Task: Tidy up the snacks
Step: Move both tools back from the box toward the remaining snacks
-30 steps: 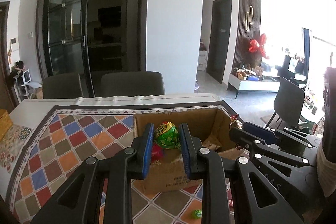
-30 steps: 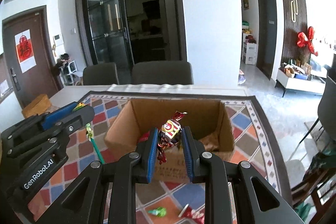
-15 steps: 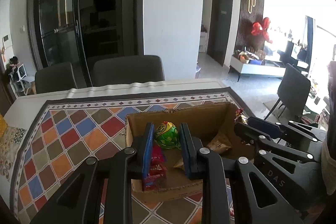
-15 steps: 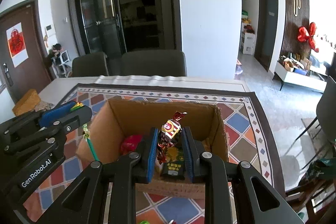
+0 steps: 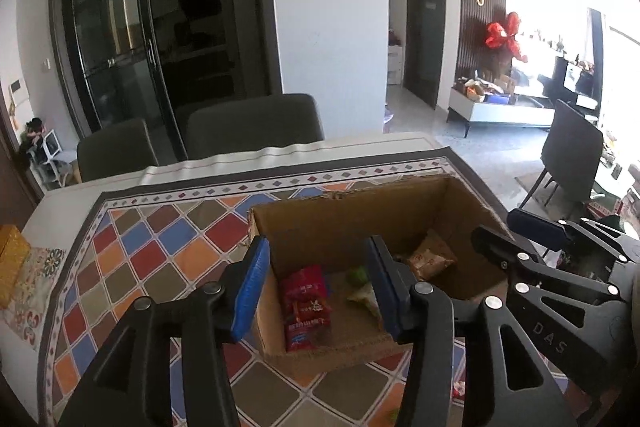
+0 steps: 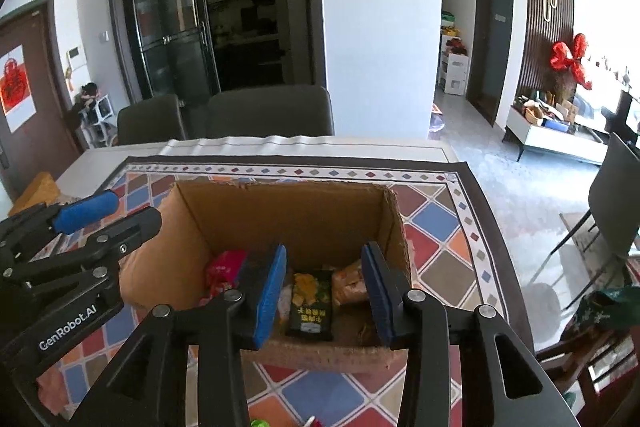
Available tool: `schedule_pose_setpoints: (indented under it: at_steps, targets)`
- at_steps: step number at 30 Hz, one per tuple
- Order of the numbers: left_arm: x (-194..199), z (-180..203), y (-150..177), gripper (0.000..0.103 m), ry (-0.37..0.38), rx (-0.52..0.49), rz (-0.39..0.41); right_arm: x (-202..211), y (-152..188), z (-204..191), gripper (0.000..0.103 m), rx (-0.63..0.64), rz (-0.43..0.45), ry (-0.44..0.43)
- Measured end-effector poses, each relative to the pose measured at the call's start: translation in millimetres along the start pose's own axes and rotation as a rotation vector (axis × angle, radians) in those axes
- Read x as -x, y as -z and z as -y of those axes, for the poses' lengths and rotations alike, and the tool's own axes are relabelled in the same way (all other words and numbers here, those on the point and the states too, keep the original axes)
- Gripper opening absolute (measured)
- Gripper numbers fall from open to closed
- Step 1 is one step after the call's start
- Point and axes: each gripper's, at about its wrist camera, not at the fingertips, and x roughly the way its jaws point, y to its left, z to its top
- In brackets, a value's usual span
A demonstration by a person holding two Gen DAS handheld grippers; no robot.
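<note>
An open cardboard box [image 5: 460,203] [image 6: 280,211] stands on the patterned tablecloth. Both grippers hover over its near edge. My left gripper [image 5: 318,255] has its jaws opening with nothing between them; a red packet [image 5: 306,303], a green sweet [image 5: 358,275] and a brown packet [image 5: 432,259] lie on the box floor below. My right gripper [image 6: 324,261] is also opening and holds nothing; beneath it lie a dark green packet [image 6: 312,303], a red packet [image 6: 224,267] and an orange packet [image 6: 350,283]. Each gripper shows at the edge of the other's view.
The chequered cloth [image 5: 160,251] [image 6: 440,223] covers the table around the box. A yellow box [image 5: 12,267] sits at the left table edge. Two dark chairs [image 6: 268,111] stand behind the table, another chair [image 5: 572,155] at the right. Loose sweets lie on the cloth near the front edge [image 5: 458,387].
Both grippers have opened. The green round sweet has dropped from the left one and the gold-red wrapped sweet from the right one, both into the box. Both hands came closer over the box.
</note>
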Motion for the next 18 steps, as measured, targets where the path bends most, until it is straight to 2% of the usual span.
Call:
schedule_pose_setpoints:
  at_steps: [6,18]
  targets:
    - [31.8,2.3,10.3,0.055,0.034,-0.003,0.04,28.8,8.1,-1.9,0.046,0.007,0.036,0.011]
    - [78.4,9.4,39.8,0.056,0.071,-0.011,0.076,87.0,38.7,-9.5,0.049,0.016,0.102,0.008]
